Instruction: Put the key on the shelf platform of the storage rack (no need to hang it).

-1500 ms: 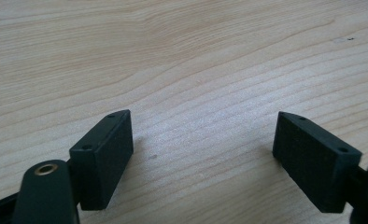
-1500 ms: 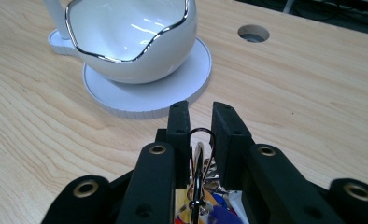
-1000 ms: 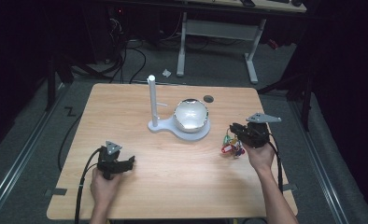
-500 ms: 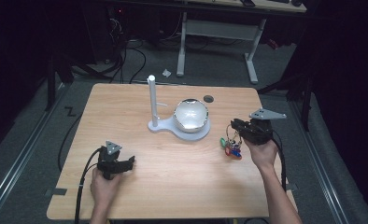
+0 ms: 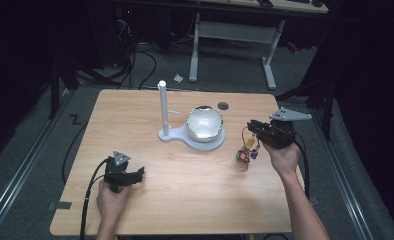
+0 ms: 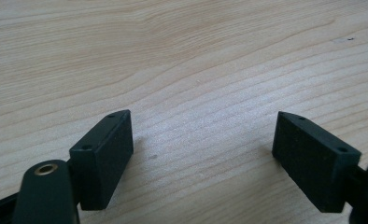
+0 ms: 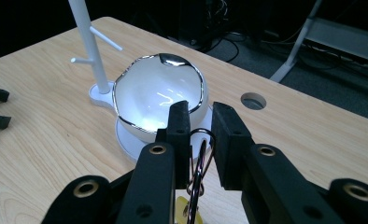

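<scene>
Dim room, wooden table (image 5: 185, 200) lit from above. Right gripper (image 5: 257, 131) noted higher than a second ago, jaws clamped on the ring of a keychain (image 5: 247, 150); keys and coloured tags now dangling clear of the tabletop, just right of the bowl (image 5: 204, 123) on its white stand (image 5: 162, 107). Lift judged complete (likely bound for a peg on the stand or for the bowl). Grip on a thin ring only, so swing possible. Left gripper (image 5: 129, 176) unmoved near the front left edge, jaws wide apart over bare wood, nothing between them.
</scene>
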